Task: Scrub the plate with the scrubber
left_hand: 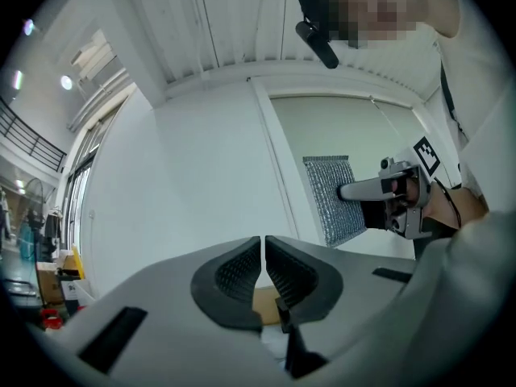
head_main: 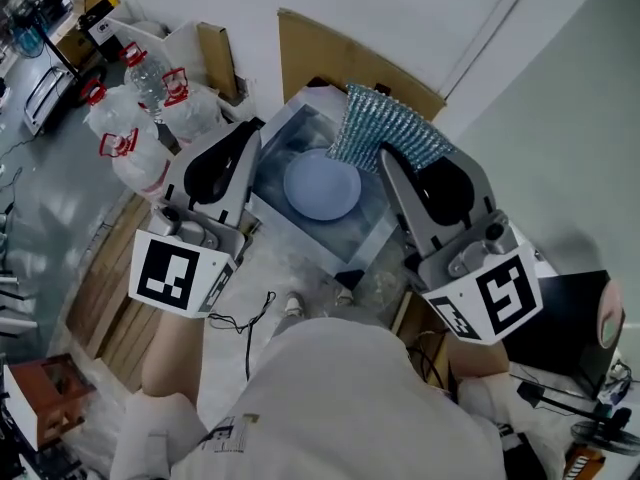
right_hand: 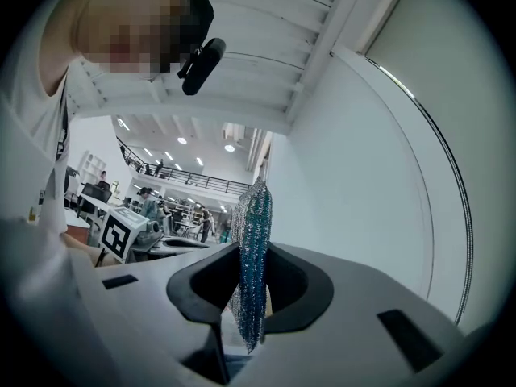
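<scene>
Left gripper (head_main: pixel 238 146): held up over the basin's (head_main: pixel 310 236) left edge. Its jaws stand all but together, only a thin slit between the pads (left_hand: pixel 234 276), and nothing is in them.
Right gripper (head_main: pixel 388 156): held up over the basin's far right corner, jaws clamped on the scrubber (head_main: pixel 385 128).
Scrubber: a flat rectangle of silvery-blue metallic mesh. It is pinched near its lower edge and stands up out of the jaws, clear of the plate (head_main: pixel 322 186).
Plate: round, plain, pale blue-white. It lies flat in the middle of the basin, untouched by either gripper.
Head view only: the plate, the basin, and jugs (head_main: pixel 140 158) with red handles off the basin's left side.
Left gripper view only: the scrubber's broad face (left_hand: pixel 334 200), with the right gripper (left_hand: pixel 395 192) seen from the side.
Right gripper view only: the scrubber edge-on (right_hand: pixel 251 248) between the pads, and the left gripper's marker cube (right_hand: pixel 121 236) beyond it.
Count: two grippers, one scrubber, one plate, one basin, at least three jugs.
</scene>
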